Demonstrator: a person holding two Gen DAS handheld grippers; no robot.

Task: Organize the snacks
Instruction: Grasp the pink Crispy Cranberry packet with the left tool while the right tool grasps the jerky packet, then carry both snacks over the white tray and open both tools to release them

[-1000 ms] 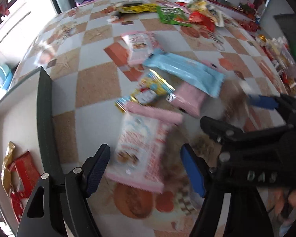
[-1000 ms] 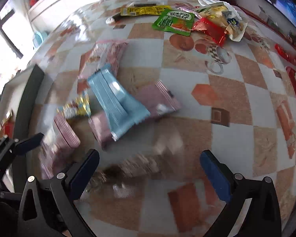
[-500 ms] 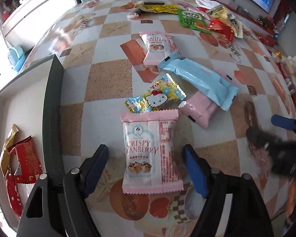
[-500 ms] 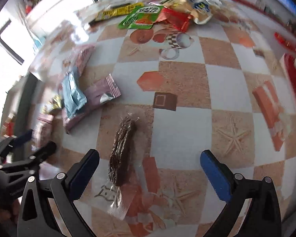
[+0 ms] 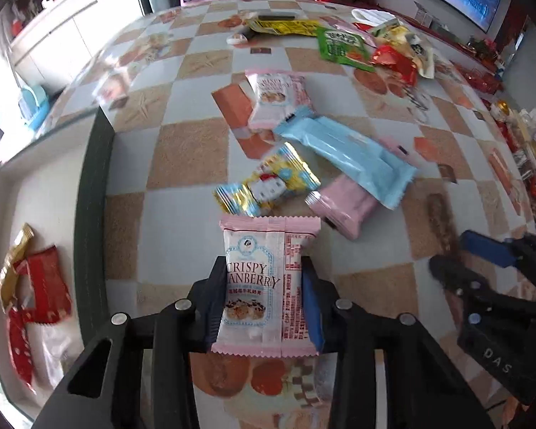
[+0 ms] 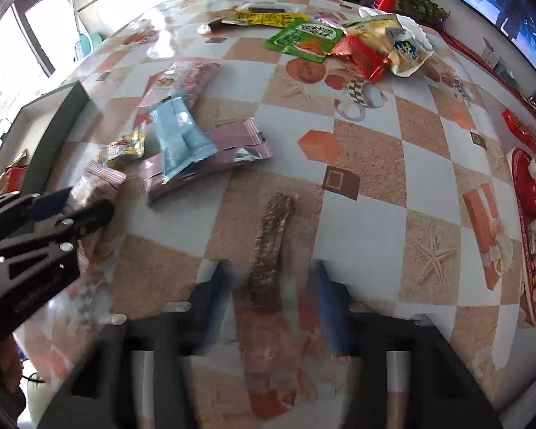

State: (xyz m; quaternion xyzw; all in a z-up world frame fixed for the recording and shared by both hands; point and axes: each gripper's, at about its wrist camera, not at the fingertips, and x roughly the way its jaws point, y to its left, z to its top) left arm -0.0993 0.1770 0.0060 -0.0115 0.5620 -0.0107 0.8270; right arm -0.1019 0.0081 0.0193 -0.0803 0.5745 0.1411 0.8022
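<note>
Left wrist view: the left gripper (image 5: 264,307) points down at a checked table (image 5: 182,150), jaws closing, pads against both long edges of a pink cranberry snack packet (image 5: 264,282), probably bound for the tray (image 5: 93,193) on the left holding red packets (image 5: 43,286). Right wrist view: the right gripper (image 6: 275,296), blurred, closes narrowly around a clear-wrapped brown snack bar (image 6: 271,246) lying near; contact unclear

Checkered table (image 5: 189,150): scattered snack packets (image 5: 343,150), tray (image 5: 96,178).
</note>
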